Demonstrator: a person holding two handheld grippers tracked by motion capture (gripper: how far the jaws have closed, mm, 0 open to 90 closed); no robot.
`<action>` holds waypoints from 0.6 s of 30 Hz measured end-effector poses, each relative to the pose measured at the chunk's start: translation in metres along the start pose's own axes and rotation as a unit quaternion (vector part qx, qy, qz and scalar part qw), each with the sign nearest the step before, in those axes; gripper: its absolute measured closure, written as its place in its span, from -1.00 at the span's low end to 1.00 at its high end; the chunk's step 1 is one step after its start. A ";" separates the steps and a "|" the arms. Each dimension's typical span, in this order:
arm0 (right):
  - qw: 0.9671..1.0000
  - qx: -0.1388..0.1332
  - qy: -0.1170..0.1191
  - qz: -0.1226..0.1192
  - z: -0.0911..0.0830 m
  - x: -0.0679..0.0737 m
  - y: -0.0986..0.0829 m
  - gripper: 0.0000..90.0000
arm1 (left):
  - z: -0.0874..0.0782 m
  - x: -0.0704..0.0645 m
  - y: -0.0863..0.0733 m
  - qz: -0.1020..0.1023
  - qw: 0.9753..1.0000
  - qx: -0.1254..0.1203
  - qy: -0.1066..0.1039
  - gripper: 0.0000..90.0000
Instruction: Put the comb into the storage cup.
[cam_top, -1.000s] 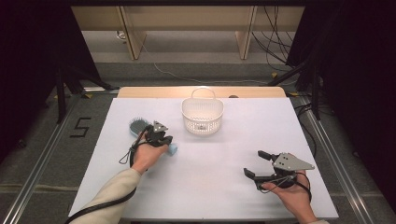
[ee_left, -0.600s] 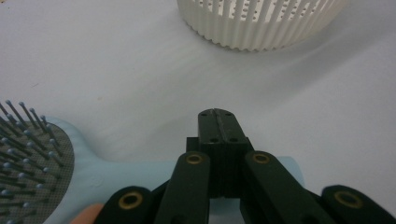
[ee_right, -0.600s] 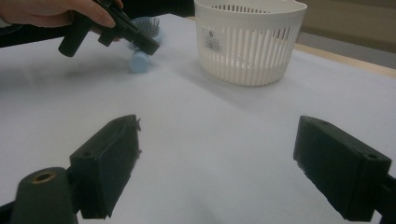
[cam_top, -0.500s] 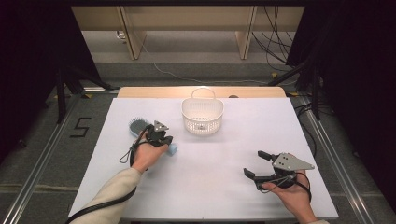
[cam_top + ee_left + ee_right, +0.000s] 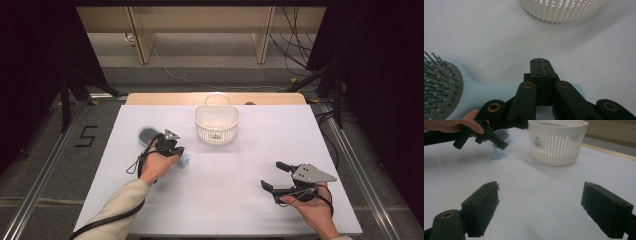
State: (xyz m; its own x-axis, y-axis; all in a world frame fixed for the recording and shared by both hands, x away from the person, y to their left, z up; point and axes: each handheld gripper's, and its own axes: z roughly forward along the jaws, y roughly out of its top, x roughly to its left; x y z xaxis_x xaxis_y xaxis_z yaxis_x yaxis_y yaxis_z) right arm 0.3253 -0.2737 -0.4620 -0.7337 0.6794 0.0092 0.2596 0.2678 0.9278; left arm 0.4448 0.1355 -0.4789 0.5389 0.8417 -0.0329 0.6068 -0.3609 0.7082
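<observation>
High view is showing the left claw (image 5: 172, 145) sitting over the handle of a light blue hairbrush (image 5: 150, 137) lying on the white counter (image 5: 240, 165). Left gripper view is showing its jaws pressed together with no gap, directly above the pale blue handle (image 5: 499, 90); whether they are pinching it I cannot tell. The bristle head is lying to the lower left of that claw, and a white slotted basket (image 5: 560, 8) is standing ahead of it, well apart. The right claw (image 5: 541, 212) is hovering low over bare counter with its jaws spread wide and nothing between them. Ahead of it the basket (image 5: 557, 141) is standing upright; its inside is looking empty from above, apart from a small label.
</observation>
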 end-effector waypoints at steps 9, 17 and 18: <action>1.000 -0.002 -0.001 -0.001 -0.001 0.001 0.001 -0.66 | -0.009 0.001 -0.003 0.000 1.000 0.024 -0.007 1.00; 1.000 -0.001 0.000 -0.001 -0.001 0.001 0.001 -0.66 | -0.017 0.000 -0.011 0.007 0.999 0.048 -0.013 0.99; 1.000 -0.001 0.000 -0.001 -0.001 0.001 0.001 -0.66 | -0.017 0.000 -0.011 0.007 0.999 0.048 -0.013 0.99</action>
State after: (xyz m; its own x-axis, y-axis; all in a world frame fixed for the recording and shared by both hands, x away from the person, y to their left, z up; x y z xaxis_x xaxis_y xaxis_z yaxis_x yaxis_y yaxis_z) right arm 0.3239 -0.2732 -0.4608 -0.7341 0.6790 0.0067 0.2568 0.2686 0.9284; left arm 0.4280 0.1468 -0.4746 0.5623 0.8258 -0.0428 0.6512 -0.4103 0.6385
